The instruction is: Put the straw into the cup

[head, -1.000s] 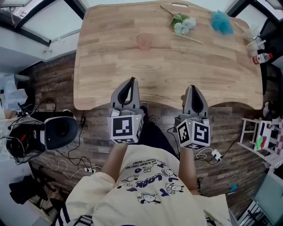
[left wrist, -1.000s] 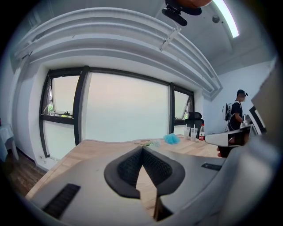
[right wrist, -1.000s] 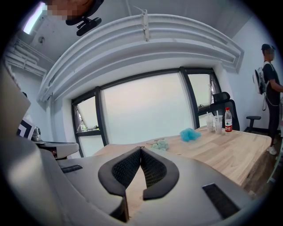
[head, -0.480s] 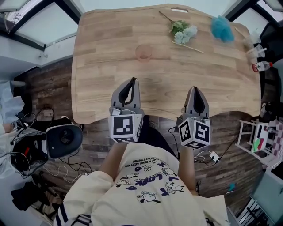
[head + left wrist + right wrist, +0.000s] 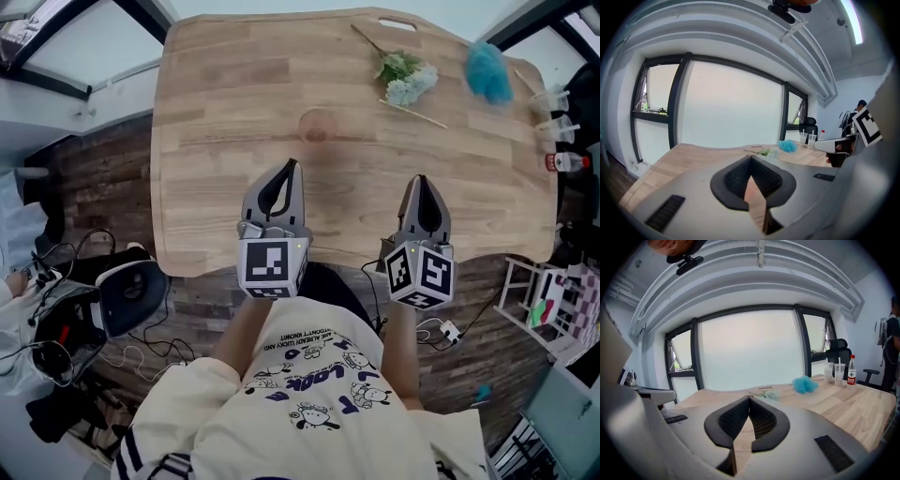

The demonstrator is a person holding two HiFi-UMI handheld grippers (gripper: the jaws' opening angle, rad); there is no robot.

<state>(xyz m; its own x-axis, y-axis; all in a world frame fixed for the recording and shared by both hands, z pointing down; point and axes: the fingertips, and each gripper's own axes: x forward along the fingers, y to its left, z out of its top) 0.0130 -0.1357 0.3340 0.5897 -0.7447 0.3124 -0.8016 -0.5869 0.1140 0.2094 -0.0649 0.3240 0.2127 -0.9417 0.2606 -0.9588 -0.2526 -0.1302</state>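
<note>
Jaws of my left gripper (image 5: 751, 158): closed, pads meeting at the tips, nothing between them. Jaws of my right gripper (image 5: 749, 399): same state, closed and empty.

Cup (image 5: 317, 124): clear with a pinkish tint, upright on the wooden table (image 5: 216, 112). Taken as the reference point.

Left gripper: on my side of the cup, a little to its left, tips pointing toward it but apart from it. It hangs over the table's near edge.

Right gripper: on my side of the cup and off to its right, farther from the cup than the left one.

Straw (image 5: 413, 113): thin and pale, lying flat and slanted on the table to the right of the cup, well apart from it. Neither gripper touches it.

Flower bunch (image 5: 405, 75): right of the cup and beyond it, just beside the straw.

Blue fluffy ball (image 5: 487, 71): farther right of the cup than the flowers.

Bottle (image 5: 563, 161) with a red label: far right of the cup, at the table's edge.
</note>
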